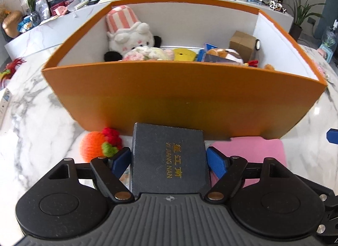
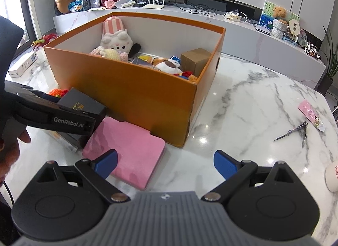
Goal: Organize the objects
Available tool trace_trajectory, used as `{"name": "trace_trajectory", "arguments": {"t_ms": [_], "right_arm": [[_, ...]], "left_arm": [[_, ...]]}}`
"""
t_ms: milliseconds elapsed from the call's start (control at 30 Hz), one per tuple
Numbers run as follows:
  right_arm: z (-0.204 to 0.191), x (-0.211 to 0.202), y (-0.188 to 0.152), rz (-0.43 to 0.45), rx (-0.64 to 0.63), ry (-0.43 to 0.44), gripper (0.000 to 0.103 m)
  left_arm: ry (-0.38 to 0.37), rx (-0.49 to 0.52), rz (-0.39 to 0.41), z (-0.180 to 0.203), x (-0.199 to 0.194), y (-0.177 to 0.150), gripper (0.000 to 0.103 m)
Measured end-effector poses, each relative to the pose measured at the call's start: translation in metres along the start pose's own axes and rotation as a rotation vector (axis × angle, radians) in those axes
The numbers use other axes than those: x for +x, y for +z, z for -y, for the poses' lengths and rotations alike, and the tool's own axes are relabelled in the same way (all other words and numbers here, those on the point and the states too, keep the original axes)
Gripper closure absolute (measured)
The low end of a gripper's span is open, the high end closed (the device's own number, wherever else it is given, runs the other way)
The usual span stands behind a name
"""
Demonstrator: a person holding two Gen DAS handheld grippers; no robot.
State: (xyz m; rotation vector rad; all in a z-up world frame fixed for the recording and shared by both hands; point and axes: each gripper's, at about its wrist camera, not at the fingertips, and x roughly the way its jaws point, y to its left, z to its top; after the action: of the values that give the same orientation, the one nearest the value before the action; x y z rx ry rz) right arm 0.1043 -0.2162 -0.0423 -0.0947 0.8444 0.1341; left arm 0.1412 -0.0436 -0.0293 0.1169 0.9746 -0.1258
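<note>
My left gripper is shut on a dark navy box with gold lettering, held just in front of the orange storage box. The navy box also shows in the right wrist view, clamped by the left gripper. My right gripper is open and empty above the marble table, its left fingertip over a pink pad. The orange box holds plush toys and a small cardboard carton.
A knitted orange toy lies left of the navy box, against the orange box. The pink pad lies to its right. Nail clippers, a pink packet and a white object lie on the right of the table. A white box lies far left.
</note>
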Motion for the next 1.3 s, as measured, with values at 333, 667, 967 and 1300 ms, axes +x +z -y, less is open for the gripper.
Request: {"name": "trace_trajectory", "arguments": {"t_ms": [333, 667, 967, 1300], "right_arm": [[-0.021, 0.022, 0.002, 0.008, 0.092, 0.068, 0.005], [-0.067, 0.049, 0.001, 0.030, 0.095, -0.046, 0.001], [-0.078, 0.059, -0.006, 0.077, 0.053, -0.131, 0.001], [-0.089, 0.063, -0.012, 0.117, 0.089, -0.259, 0.001]], "left_arm": [[-0.020, -0.079, -0.026, -0.026, -0.004, 0.000, 0.011], [-0.017, -0.091, -0.037, -0.032, 0.000, 0.002, 0.011], [-0.038, -0.095, -0.051, -0.037, 0.002, 0.003, 0.011], [-0.040, -0.094, -0.051, -0.037, 0.002, 0.003, 0.011]]}}
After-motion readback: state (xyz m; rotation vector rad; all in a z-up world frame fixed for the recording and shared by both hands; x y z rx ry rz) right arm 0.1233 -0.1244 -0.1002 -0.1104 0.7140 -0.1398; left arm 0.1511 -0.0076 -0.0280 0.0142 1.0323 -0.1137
